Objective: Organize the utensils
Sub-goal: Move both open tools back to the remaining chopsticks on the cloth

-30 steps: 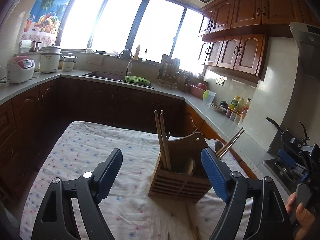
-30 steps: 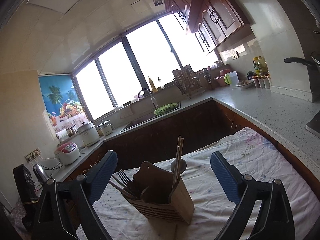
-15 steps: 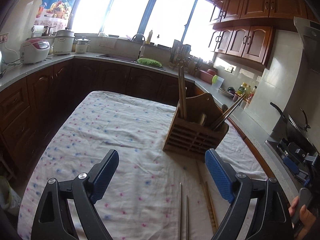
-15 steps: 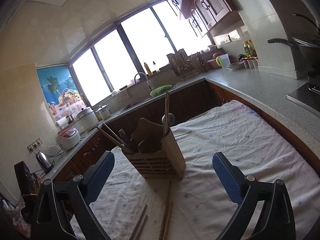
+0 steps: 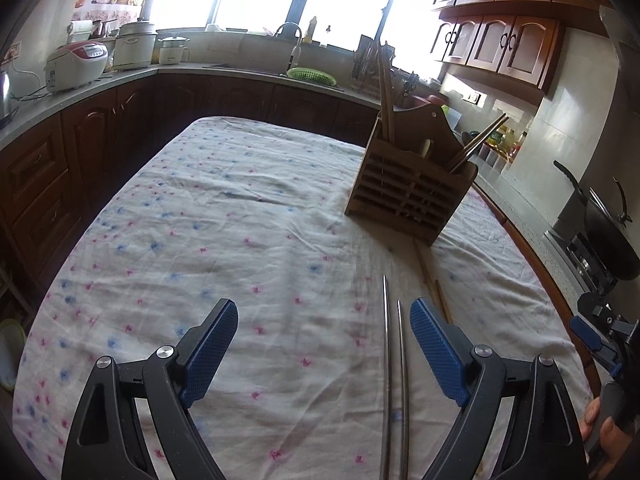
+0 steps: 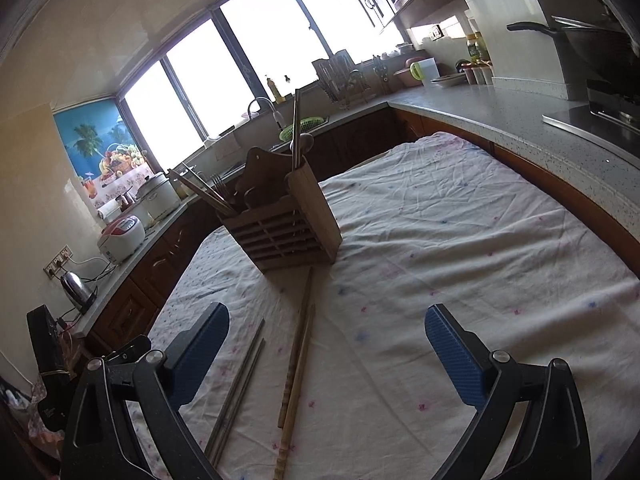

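A slatted wooden utensil holder (image 5: 408, 190) stands on the cloth-covered table (image 5: 240, 220), with chopsticks and other utensils upright in it; it also shows in the right wrist view (image 6: 286, 228). Two metal chopsticks (image 5: 394, 380) lie on the cloth just inside my left gripper's right finger; in the right wrist view they (image 6: 240, 380) lie left of centre. Two wooden chopsticks (image 6: 298, 368) lie beside them, pointing at the holder, partly visible in the left wrist view (image 5: 430, 280). My left gripper (image 5: 324, 344) is open and empty above the cloth. My right gripper (image 6: 326, 352) is open and empty over the wooden chopsticks.
Dark wood counters run around the table, with rice cookers (image 5: 76, 64), a sink and green basket (image 5: 310, 76), a dish rack (image 6: 340, 76), bottles (image 6: 476, 56) and a black wok (image 5: 608, 232) on the stove at right. A kettle (image 6: 76, 286) stands on the left counter.
Both grippers have pulled back from the holder and tilted down toward the table. The chopsticks lying on the cloth have come into fuller view. Both grippers stay open.
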